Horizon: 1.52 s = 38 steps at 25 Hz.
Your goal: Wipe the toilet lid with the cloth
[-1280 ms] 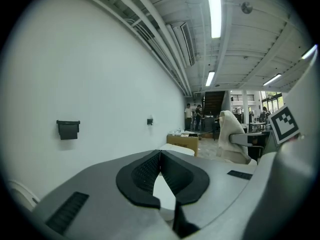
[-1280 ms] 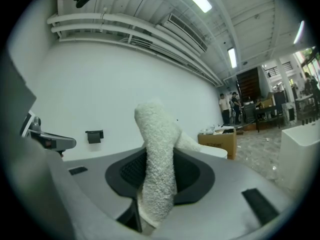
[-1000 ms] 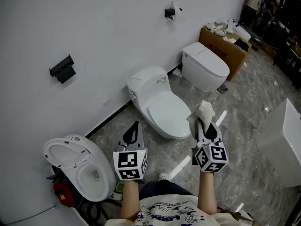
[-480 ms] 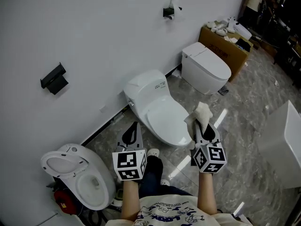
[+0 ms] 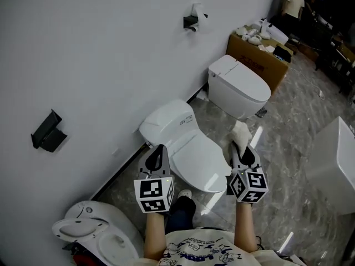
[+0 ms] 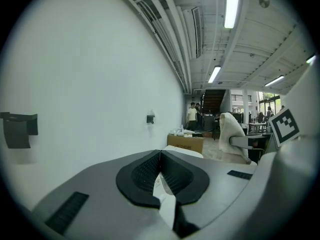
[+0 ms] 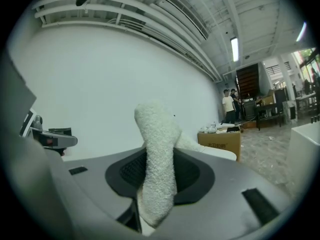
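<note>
Clamping the cloth [image 5: 239, 133] upright in the right gripper [image 5: 243, 150], loose end free for pressing down (no contact yet). Holding the left gripper [image 5: 157, 151] closed on nothing, idle alongside. Hovering both above the lowered toilet lid [image 5: 191, 159], centre frame. Upper right: cardboard box [image 5: 260, 57] carrying white oddments.

3 toilets [image 5: 186, 148] [image 5: 238, 85] [image 5: 91, 231], 2 grippers [image 5: 158, 148] [image 5: 239, 146], 1 cloth [image 5: 240, 132], 1 box [image 5: 256, 60], perhaps 2 wall holders [image 5: 47, 133] [image 5: 191, 20].

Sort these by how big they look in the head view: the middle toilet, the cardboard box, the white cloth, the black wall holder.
1. middle toilet
2. cardboard box
3. black wall holder and white cloth look alike; the cloth is nearer the camera.
</note>
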Each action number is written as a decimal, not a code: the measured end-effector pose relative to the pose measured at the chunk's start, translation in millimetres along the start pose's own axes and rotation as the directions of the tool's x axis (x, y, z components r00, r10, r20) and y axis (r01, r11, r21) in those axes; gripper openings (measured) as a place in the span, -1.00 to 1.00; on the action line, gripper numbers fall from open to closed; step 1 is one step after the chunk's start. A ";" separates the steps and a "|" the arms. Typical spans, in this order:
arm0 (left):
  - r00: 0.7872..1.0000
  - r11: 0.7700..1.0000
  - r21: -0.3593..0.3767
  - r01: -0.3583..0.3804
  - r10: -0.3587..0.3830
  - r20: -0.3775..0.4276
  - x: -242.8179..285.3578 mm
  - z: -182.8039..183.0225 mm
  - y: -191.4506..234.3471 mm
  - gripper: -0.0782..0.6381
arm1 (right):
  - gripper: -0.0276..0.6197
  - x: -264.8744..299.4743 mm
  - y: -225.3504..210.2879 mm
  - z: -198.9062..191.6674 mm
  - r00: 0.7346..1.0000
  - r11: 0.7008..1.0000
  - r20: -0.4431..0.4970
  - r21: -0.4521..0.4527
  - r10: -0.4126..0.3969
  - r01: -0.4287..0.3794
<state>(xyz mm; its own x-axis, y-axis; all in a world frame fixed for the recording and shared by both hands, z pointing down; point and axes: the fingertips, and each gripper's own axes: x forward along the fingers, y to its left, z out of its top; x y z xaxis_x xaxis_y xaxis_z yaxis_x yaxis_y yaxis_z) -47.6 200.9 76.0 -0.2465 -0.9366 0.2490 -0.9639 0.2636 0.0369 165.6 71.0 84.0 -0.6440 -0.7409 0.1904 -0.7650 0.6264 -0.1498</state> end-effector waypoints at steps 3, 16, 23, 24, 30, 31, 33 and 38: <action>0.999 1.000 -0.001 0.029 -0.029 -0.018 43.7 7.4 20.2 -0.77 | -0.54 41.4 0.9 5.3 1.000 1.000 -0.009 0.004 -0.025 0.025; 0.986 0.994 -0.002 0.113 -0.113 -0.124 162.7 -14.1 49.6 -0.77 | -0.54 142.9 -12.8 -27.1 0.991 0.997 -0.116 0.018 -0.073 0.076; 0.969 0.993 -0.016 0.114 -0.115 -0.221 196.5 -53.1 47.5 -0.77 | -0.54 171.2 -33.8 -63.2 0.977 0.997 -0.202 0.033 -0.066 0.074; 0.966 0.994 -0.018 0.108 -0.110 -0.235 200.5 -59.1 47.6 -0.77 | -0.54 176.1 -36.1 -68.0 0.975 0.997 -0.213 0.033 -0.061 0.069; 0.946 0.993 -0.037 0.108 -0.115 -0.303 221.8 -92.5 42.1 -0.77 | -0.54 204.3 -47.4 -102.3 0.957 0.999 -0.290 0.032 -0.028 0.039; 0.942 0.993 -0.038 0.115 -0.121 -0.314 225.9 -99.1 40.7 -0.77 | -0.54 209.5 -48.9 -109.3 0.953 0.999 -0.302 0.029 -0.023 0.033; 0.931 0.992 -0.038 0.123 -0.128 -0.343 232.5 -114.3 38.8 -0.77 | -0.54 219.1 -51.6 -125.0 0.944 0.999 -0.330 0.026 -0.014 0.024; 0.907 0.992 -0.040 0.122 -0.128 -0.401 250.8 -151.0 41.8 -0.77 | -0.54 245.5 -56.3 -169.1 0.923 1.000 -0.384 0.026 0.000 0.011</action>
<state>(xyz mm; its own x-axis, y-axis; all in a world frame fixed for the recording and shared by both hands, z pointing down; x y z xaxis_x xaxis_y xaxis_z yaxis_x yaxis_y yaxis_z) -134.6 11.8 286.2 -0.0601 -0.7905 0.6095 -0.9820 0.1565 0.1061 52.0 -105.2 303.3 -0.5916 -0.5909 0.5485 -0.7717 0.6120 -0.1730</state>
